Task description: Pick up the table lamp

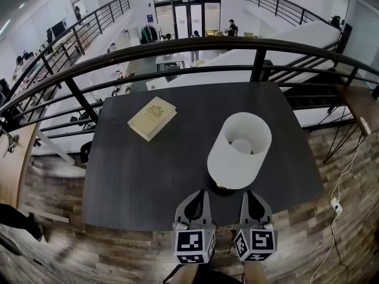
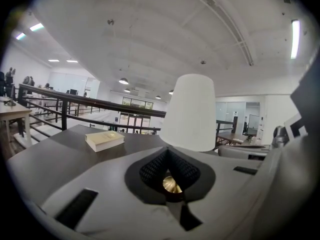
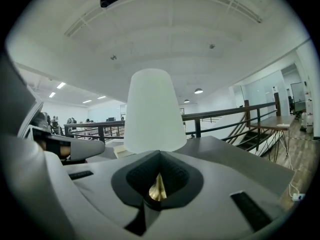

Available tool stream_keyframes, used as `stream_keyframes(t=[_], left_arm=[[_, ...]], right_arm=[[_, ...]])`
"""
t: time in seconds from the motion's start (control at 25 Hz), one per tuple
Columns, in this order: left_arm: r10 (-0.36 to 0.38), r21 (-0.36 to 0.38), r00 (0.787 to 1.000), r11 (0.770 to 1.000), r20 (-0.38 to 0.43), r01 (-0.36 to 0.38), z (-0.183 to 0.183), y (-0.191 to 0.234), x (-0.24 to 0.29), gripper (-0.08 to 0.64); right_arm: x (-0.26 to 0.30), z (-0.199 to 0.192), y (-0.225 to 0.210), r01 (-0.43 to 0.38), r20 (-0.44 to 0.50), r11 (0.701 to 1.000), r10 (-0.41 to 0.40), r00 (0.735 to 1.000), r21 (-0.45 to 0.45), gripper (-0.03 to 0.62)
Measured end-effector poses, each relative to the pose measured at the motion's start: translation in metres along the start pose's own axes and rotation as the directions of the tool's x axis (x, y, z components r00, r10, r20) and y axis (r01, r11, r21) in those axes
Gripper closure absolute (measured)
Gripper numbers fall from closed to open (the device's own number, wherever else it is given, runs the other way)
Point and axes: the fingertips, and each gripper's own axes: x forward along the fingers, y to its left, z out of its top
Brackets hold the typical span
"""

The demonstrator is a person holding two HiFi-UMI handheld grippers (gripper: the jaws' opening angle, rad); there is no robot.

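On dark table (image 1: 148, 176), white-shaded table lamp (image 1: 240, 149) at 5 o'clock, cream book (image 1: 152, 118) at 10 o'clock, left gripper (image 1: 201, 193) and right gripper (image 1: 249, 193) at 6 o'clock before lamp, jaws closed, empty

Lamp (image 1: 239, 149) shade matt white, base glossy brass; table (image 1: 136, 176) smooth, matt dark grey; book (image 1: 152, 118), ahead-left of the left gripper (image 1: 200, 194), matt cream cover; floor (image 1: 118, 253) wood planks.

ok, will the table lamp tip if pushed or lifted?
Probably tippy: the table lamp has a wide white shade over a small dark base. Shade looks thin, likely dents if squeezed. Base probably holds the weight.
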Motion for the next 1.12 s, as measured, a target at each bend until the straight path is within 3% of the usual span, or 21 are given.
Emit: stream_keyframes(t=[0.32,0.56,0.8,1.12], left_arm=[[-0.052,-0.025,0.998,0.998,-0.039,0.051,-0.013,0.007,0.019,0.541],[-0.096,-0.061,0.995,0.994,-0.026,0.095,-0.019,0.009,0.028,0.545],[-0.180,-0.137,0.984,0.975,-0.011,0.177,-0.021,0.003,0.031,0.546],[-0.242,-0.162,0.970,0.957,0.024,0.243,-0.015,-0.006,0.029,0.546]], right_arm=[[0.013,-0.017,-0.011,0.035,-0.029,0.999,-0.035,0.999,-0.008,0.600],[0.021,-0.031,-0.011,0.027,-0.033,0.999,-0.028,0.999,-0.028,0.598],[0.026,-0.040,-0.004,0.016,-0.046,0.999,-0.018,0.999,-0.039,0.598],[0.028,-0.046,0.002,-0.009,-0.063,0.999,0.006,0.998,-0.048,0.598]])
